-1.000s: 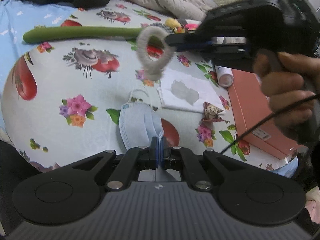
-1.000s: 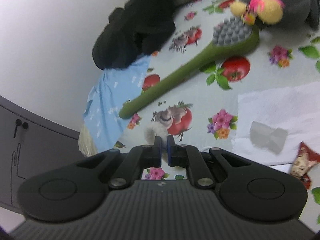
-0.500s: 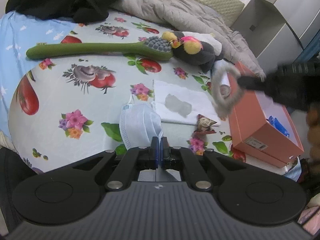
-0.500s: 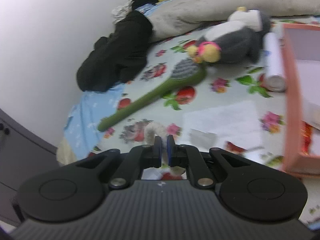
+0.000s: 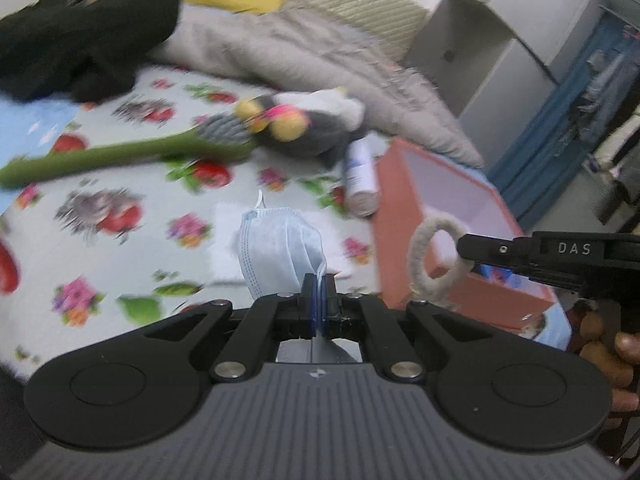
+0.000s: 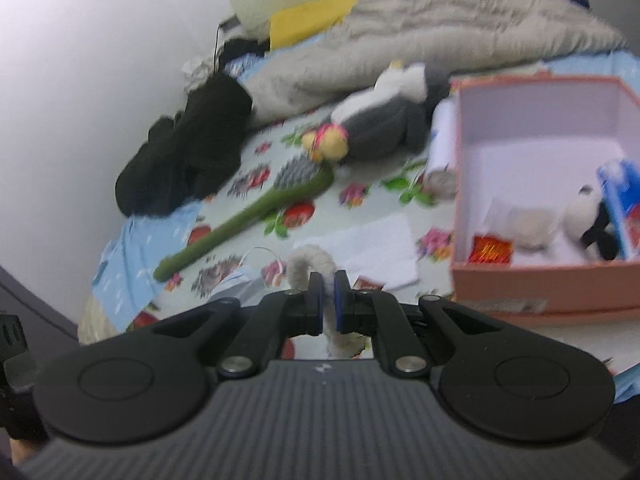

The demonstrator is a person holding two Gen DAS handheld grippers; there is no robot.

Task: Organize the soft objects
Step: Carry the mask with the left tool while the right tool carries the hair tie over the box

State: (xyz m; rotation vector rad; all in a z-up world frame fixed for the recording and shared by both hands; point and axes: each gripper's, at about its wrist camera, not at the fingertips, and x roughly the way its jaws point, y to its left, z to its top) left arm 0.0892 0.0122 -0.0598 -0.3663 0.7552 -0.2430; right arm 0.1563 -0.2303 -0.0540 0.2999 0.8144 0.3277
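Now both loads have risen toward the pink box (image 5: 404, 216): left gripper (image 5: 319, 284) jaws pinching the face mask (image 5: 276, 252), right gripper (image 6: 328, 284) jaws pinching the yarn ring (image 6: 308, 264).

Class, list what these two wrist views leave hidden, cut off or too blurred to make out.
- Face mask, left wrist view: its lower edge is hidden behind the left gripper.
- Wool ring, right wrist view: its lower half is hidden by the right gripper.
- Pink box, right wrist view: contents blurred, cut off at the right edge.
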